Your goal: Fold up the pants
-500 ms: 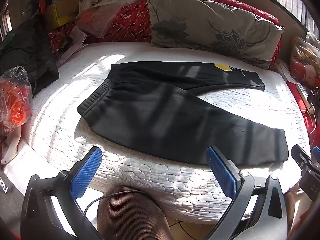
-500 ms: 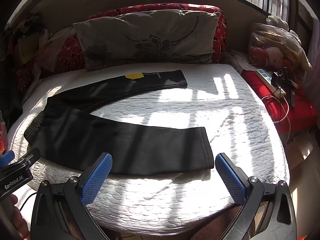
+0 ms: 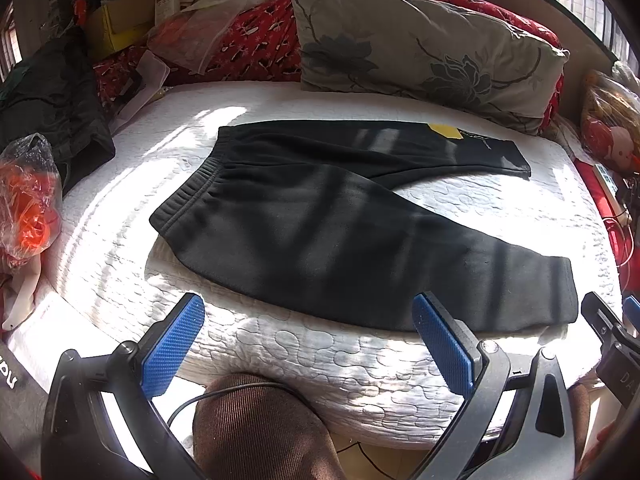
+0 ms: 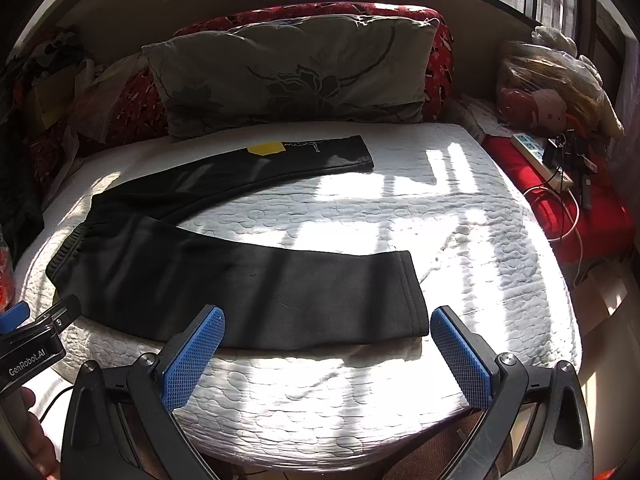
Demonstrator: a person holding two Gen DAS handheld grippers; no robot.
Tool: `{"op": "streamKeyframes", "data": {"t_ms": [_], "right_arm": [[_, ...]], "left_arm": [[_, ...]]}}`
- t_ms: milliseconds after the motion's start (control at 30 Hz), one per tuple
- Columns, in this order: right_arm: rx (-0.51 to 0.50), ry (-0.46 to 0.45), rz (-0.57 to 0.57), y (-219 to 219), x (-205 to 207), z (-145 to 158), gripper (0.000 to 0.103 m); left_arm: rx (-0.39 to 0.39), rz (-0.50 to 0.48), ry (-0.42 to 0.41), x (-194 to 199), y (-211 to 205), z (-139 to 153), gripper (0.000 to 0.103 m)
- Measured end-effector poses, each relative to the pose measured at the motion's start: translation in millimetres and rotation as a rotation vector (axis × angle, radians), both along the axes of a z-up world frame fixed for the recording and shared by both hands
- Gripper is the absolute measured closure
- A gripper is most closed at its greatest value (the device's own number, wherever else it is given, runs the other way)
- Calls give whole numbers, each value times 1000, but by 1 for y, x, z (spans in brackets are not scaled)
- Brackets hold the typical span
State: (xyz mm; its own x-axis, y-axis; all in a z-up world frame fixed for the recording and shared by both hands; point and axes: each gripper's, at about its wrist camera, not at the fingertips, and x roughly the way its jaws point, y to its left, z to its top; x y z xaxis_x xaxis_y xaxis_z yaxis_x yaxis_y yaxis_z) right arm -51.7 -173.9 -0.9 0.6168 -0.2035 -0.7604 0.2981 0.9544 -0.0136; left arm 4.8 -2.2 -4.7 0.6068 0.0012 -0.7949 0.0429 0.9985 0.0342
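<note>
Only the right wrist view shows the power strip; both grippers hang spread above the pants.

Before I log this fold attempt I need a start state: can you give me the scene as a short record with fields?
garment: black pants, spread flat, unfolded
legs: apart in a V; far leg bears a yellow patch
waistband: at the left end
surface: white quilted mattress
behind: floral pillow
left gripper: open, empty, short of the pants
right gripper: open, empty, at the near leg's cuff
</note>
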Motion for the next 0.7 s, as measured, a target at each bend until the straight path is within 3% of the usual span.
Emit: {"op": "streamKeyframes", "data": {"t_ms": [700], "right_arm": [[-2,27,4,1,6,-7,0]], "left_arm": [[7,-1,-8,5,1,-4,0]]}}
